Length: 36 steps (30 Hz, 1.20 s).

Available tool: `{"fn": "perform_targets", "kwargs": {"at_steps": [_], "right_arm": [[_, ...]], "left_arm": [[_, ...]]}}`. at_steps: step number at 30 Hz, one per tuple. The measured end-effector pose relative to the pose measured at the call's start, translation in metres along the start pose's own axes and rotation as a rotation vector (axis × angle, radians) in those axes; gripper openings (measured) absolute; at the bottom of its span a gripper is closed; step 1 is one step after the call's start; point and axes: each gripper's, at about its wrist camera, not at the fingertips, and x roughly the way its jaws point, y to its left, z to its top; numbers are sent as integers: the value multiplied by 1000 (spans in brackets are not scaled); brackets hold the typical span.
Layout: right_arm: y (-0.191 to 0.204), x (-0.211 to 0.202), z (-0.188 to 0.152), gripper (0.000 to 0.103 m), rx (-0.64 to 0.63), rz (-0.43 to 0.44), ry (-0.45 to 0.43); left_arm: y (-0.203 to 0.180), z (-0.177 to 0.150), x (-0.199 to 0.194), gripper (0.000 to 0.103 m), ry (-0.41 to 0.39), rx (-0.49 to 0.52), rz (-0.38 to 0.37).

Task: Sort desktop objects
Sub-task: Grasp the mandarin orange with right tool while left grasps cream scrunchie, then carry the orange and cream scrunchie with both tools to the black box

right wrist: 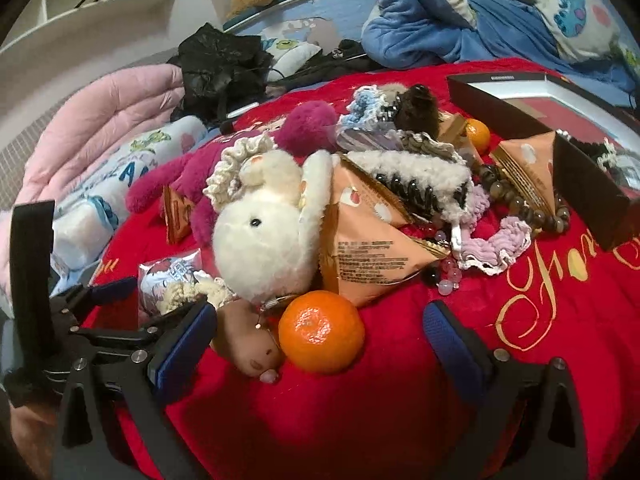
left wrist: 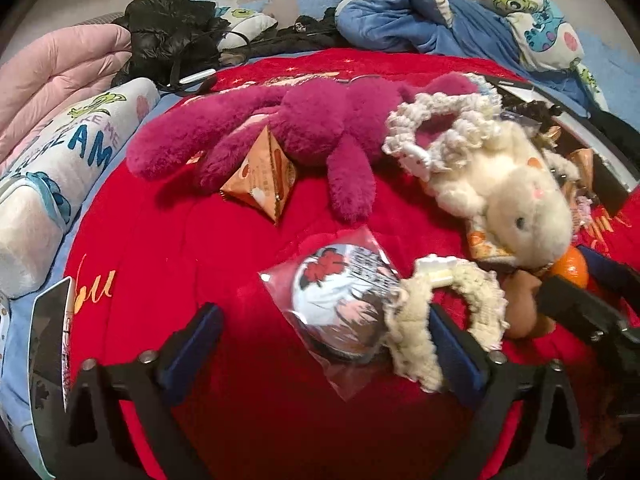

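Observation:
My left gripper (left wrist: 326, 336) is open, its jaws either side of a round badge in clear wrap (left wrist: 340, 312) and a cream crocheted scrunchie (left wrist: 444, 312) on the red cloth (left wrist: 160, 248). My right gripper (right wrist: 320, 340) is open, with an orange (right wrist: 321, 332) and a small brown plush (right wrist: 248, 340) between its jaws. A white plush sheep (right wrist: 264, 232) lies just behind the orange; it also shows in the left wrist view (left wrist: 516, 200). A magenta plush (left wrist: 312, 124) and an orange pyramid packet (left wrist: 260, 180) lie further back.
Behind the sheep lies a pile: pyramid packets (right wrist: 372, 252), hair claw (right wrist: 420, 188), bead bracelet (right wrist: 520, 200), lilac scrunchie (right wrist: 496, 244), second orange (right wrist: 478, 134). A dark open box (right wrist: 560, 136) stands at right. Pink quilt (right wrist: 100, 120), black bag (right wrist: 224, 64), blue bedding (right wrist: 460, 20) surround the cloth.

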Motion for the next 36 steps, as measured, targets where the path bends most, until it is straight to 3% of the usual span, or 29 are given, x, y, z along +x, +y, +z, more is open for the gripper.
{"fn": "perform_targets", "kwargs": {"at_steps": [2, 5, 7, 10, 15, 20, 23, 25, 29, 36], "right_arm": [[3, -1, -1, 101, -15, 0, -7], [0, -5, -4, 93, 0, 0, -22], [-4, -8, -6, 79, 24, -5, -41], [-10, -10, -8, 67, 51, -24, -49], [-7, -13, -9, 58, 33, -66, -62], [-12, -22, -12, 50, 55, -50, -97], [-12, -26, -15, 37, 63, -17, -111], [-8, -25, -18, 37, 57, 34, -98], [9, -27, -21, 36, -16, -26, -111], [2, -31, -25, 36, 42, 3, -128]], "left_arm": [[-2, -3, -5, 84, -12, 2, -7], [-5, -6, -11, 60, -26, -5, -51], [-6, -8, -15, 49, -39, -15, -55], [-6, -11, -22, 35, -51, -29, -74], [-5, -15, -33, 29, -61, -35, -88], [-6, -17, -43, 26, -84, -11, -65], [-2, -16, -45, 25, -88, -16, -67], [1, -17, -48, 23, -93, -21, -71], [6, -16, -52, 19, -105, -38, -87], [10, -18, -64, 18, -129, -45, -102]]}}
